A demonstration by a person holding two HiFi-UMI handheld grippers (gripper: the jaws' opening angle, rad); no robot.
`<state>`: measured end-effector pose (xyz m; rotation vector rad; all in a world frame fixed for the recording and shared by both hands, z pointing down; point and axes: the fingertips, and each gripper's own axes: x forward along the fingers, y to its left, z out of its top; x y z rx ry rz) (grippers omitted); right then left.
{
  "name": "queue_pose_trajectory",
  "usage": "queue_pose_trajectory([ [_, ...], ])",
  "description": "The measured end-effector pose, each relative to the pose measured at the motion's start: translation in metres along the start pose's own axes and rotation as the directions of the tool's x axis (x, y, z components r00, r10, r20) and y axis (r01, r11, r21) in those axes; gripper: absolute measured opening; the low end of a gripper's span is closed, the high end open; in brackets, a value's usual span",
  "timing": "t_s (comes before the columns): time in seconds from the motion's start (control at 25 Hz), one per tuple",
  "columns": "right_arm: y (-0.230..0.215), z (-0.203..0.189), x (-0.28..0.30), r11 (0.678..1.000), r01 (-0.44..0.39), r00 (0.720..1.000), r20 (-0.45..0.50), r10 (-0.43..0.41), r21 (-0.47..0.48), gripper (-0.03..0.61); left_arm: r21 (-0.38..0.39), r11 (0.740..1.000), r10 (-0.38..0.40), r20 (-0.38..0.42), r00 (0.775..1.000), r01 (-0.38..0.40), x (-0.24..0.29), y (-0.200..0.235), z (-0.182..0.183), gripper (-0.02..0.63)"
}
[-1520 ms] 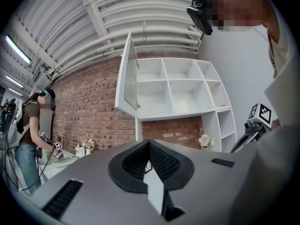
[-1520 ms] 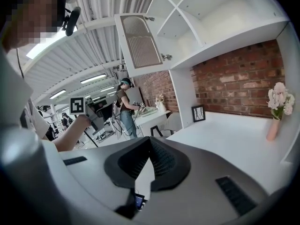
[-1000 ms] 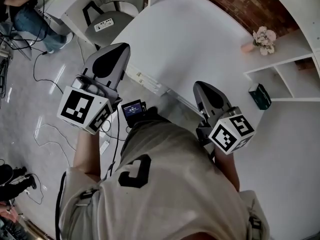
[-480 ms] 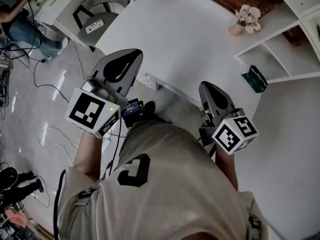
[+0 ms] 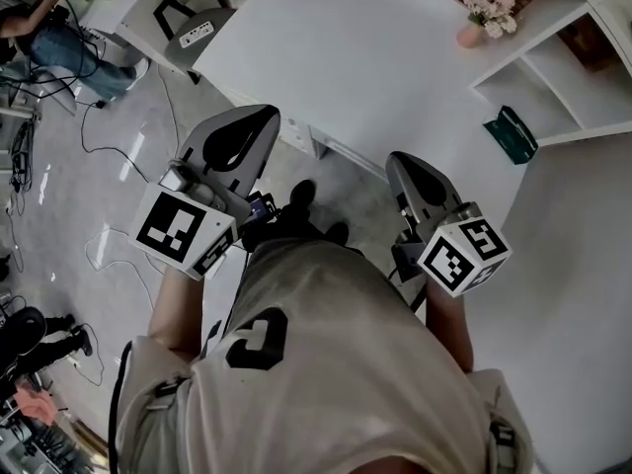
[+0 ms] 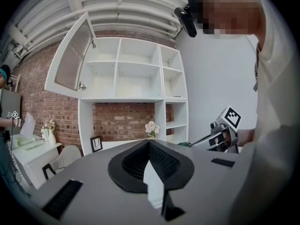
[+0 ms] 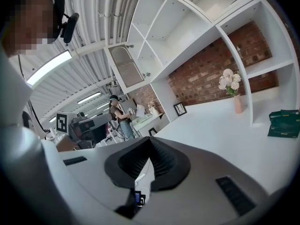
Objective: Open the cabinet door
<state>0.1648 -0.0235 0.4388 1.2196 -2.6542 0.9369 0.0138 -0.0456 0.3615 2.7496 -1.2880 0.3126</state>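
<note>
The left tongs (image 6: pixel 149 143) and right tongs (image 7: pixel 149 140) are pressed fully closed, holding nothing, at the white surface's (image 5: pixel 375 57) near edge. The cabinet door (image 6: pixel 72 55) stands swung open, top left of the far shelving unit (image 6: pixel 136 78).

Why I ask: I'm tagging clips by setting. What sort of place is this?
Likely a staged room in a lab or studio: white built-in shelf unit against a red brick wall, pink vase of flowers, glossy grey floor strewn with cables.
</note>
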Motion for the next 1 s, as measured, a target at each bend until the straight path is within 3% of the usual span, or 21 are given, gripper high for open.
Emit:
queue_pose_trajectory([
  [0.16, 0.015, -0.016, 0.005, 1.000, -0.022, 0.999, -0.048, 0.021, -0.019, 0.023, 0.007, 1.000, 0.021, -0.036, 0.999, -0.021, -0.022, -0.004, -0.011, 0.017],
  [0.52, 0.033, -0.014, 0.024, 0.998, -0.002, 0.999, -0.047, -0.001, -0.060, 0.023, -0.001, 1.000, -0.013, 0.019, 1.000, 0.013, -0.024, 0.011, -0.007, 0.017],
  [1.0, 0.074, -0.002, 0.096, 0.991, -0.023, 0.999, -0.040, 0.018, -0.134, 0.023, -0.032, 0.999, 0.026, 0.070, 0.997, -0.024, -0.047, 0.098, -0.014, 0.017],
])
